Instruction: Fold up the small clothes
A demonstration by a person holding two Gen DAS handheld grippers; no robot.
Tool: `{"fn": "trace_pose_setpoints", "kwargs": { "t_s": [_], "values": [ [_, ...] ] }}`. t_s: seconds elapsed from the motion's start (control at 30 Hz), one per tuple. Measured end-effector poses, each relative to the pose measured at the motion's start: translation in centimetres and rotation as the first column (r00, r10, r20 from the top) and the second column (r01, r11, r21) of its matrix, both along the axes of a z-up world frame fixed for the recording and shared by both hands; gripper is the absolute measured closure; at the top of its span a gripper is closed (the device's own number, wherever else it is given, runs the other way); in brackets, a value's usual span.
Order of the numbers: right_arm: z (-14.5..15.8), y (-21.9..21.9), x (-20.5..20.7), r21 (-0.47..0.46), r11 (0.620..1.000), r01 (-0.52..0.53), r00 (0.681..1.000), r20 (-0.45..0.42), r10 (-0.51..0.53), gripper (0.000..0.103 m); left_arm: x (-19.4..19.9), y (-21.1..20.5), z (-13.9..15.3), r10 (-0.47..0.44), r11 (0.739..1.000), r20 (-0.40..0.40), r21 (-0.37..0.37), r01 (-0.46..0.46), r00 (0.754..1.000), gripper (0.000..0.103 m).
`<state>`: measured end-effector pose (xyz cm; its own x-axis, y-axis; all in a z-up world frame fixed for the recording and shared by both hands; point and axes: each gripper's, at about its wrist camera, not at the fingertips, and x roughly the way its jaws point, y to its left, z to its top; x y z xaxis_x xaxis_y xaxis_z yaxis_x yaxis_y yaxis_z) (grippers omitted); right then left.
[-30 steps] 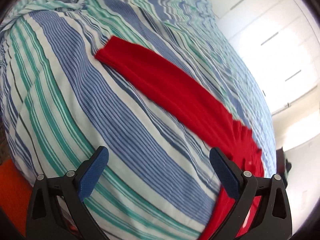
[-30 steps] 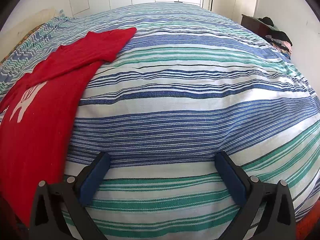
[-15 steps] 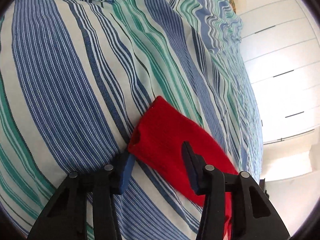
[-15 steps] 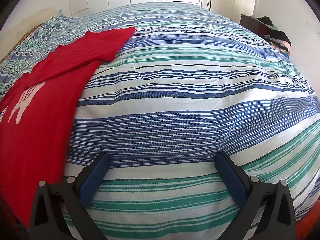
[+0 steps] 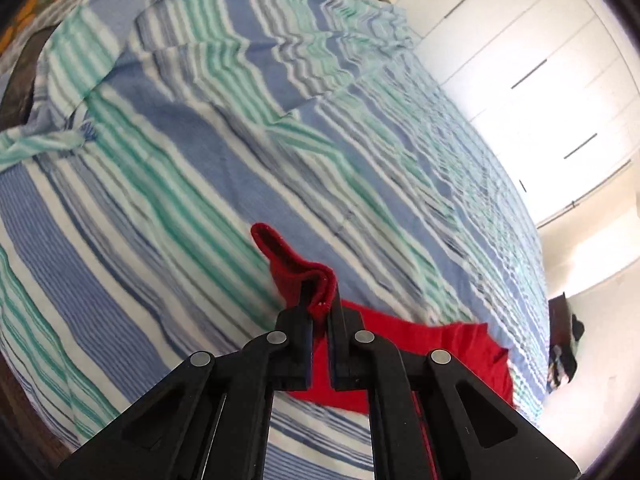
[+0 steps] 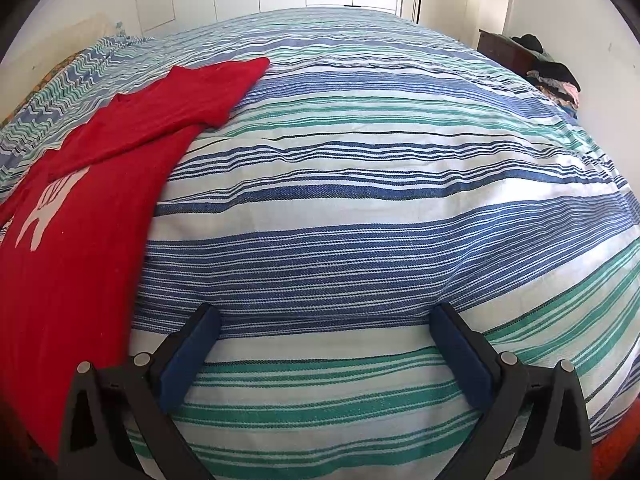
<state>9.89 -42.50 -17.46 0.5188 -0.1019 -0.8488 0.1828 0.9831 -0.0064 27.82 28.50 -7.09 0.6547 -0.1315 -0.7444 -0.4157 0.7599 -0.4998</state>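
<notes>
Since half a second ago our left gripper (image 5: 319, 304) closed from straddling to pinching the shirt (image 5: 296, 268) cuff, lifted, lower centre | right gripper (image 6: 320, 344) wide open, empty, over bed (image 6: 360, 200) | shirt (image 6: 80, 220) body at left | we judge sleeve fold starting.

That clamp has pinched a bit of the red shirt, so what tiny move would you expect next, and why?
Probably carry the pinched sleeve end inward over the shirt's body. The left hand-held gripper is shut on the red shirt, its cuff raised off the striped bedspread, while the right hand-held gripper hangs open beside the shirt, holding nothing.
</notes>
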Motion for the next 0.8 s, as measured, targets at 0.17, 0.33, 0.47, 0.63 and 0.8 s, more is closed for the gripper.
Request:
{"fn": "trace_pose_setpoints", "kwargs": {
  "t_s": [0.17,0.33,0.47,0.63,0.8],
  "values": [
    [0.0,0.0,-0.1,0.003,1.000,-0.001,1.000,0.002,0.001,0.000,5.1,-12.1,8.4,-0.249,0.968,0.136,0.072,0.241,0.959,0.100],
    [0.0,0.1,-0.1,0.007,1.000,-0.011,1.000,0.003,0.011,0.000,7.2,-26.9,11.8,-0.478,0.877,0.199,0.163,0.452,0.855,0.100],
    [0.1,0.1,-0.1,0.012,1.000,-0.018,1.000,0.004,0.018,0.000,5.9,-38.5,8.8,-0.610,0.790,0.163,0.207,0.577,0.776,0.099],
    [0.1,0.0,-0.1,0.015,1.000,-0.020,1.000,0.002,0.020,0.000,2.9,-49.2,-2.4,-0.686,0.647,-0.177,0.295,0.703,0.706,0.051],
    [0.1,0.0,-0.3,0.017,1.000,-0.022,1.000,0.004,0.022,0.000,-6.7,-47.2,-6.5,-0.754,0.571,-0.224,0.240,0.785,0.617,0.051]
  ]
}}
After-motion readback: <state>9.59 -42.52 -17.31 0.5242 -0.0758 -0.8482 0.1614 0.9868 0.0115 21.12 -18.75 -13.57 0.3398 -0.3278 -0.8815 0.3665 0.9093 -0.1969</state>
